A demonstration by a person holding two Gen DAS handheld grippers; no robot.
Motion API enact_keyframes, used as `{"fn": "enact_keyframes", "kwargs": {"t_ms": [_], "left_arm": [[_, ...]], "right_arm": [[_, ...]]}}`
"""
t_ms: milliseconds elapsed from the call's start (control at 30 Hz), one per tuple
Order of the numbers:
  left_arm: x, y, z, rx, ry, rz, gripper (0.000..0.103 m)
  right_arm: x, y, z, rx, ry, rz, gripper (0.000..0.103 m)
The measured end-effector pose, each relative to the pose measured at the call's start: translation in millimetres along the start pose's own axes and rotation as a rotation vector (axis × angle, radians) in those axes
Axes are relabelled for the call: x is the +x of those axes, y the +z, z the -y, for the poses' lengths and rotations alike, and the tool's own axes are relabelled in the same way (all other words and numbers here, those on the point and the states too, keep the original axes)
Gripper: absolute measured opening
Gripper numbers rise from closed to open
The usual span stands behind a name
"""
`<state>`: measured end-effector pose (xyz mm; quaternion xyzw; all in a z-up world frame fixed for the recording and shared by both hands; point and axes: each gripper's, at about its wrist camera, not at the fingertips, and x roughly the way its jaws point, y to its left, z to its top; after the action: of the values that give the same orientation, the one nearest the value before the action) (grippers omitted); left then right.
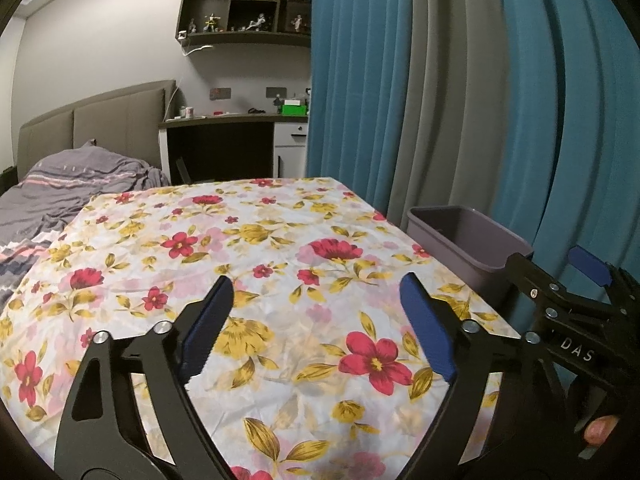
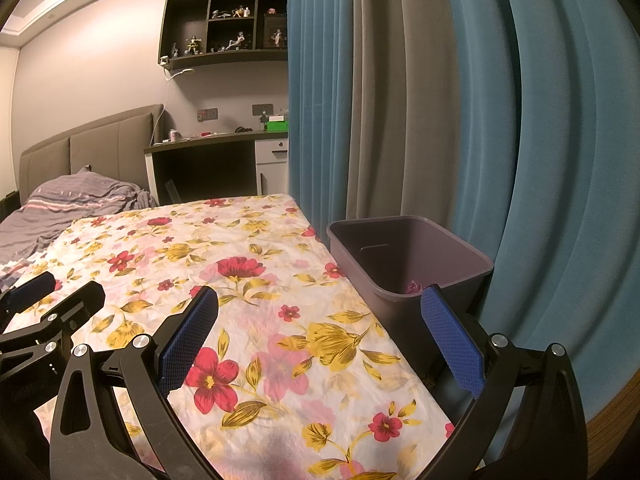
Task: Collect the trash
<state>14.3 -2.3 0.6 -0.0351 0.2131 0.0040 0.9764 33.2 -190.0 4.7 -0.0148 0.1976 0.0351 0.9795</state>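
A purple bin [image 2: 404, 256] stands beside the table's right edge; it also shows in the left wrist view [image 1: 468, 240]. A small pink crumpled piece [image 2: 414, 287] lies at its bottom. My left gripper [image 1: 316, 320] is open and empty above the floral tablecloth [image 1: 240, 248]. My right gripper [image 2: 320, 332] is open and empty, over the table's right edge with its right finger in front of the bin. The right gripper shows at the right of the left wrist view [image 1: 560, 280]; the left gripper shows at the left of the right wrist view [image 2: 52, 300]. No loose trash shows on the cloth.
Teal and grey curtains [image 2: 440, 100] hang close behind the bin. A bed with grey bedding [image 1: 60, 188] lies left of the table. A desk [image 2: 216, 148] and wall shelves [image 2: 224, 24] with figurines stand at the back.
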Motion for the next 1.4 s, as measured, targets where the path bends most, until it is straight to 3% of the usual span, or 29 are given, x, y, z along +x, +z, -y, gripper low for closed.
{"fn": "enact_keyframes", "kwargs": {"t_ms": [233,600,1100,1400], "left_arm": [[-2.4,0.3,2.4,0.015,-0.013,0.015,0.068],[-2.6,1.4,4.6,0.016,-0.023,0.008,0.067],[-1.8,0.3,2.2,0.002,-0.012,0.009,0.067],[-2.6,1.9,-1.0,0.002,0.011,0.013,0.077]], "right_arm": [[0.0,0.3,-0.4,0.001,0.001,-0.002,0.097],[0.2,0.3,0.1,0.003,0.002,-0.002,0.097],[0.4,0.2,0.1,0.003,0.003,-0.001,0.097],[0.0,0.5,-0.2,0.005,0.001,0.002,0.097]]}}
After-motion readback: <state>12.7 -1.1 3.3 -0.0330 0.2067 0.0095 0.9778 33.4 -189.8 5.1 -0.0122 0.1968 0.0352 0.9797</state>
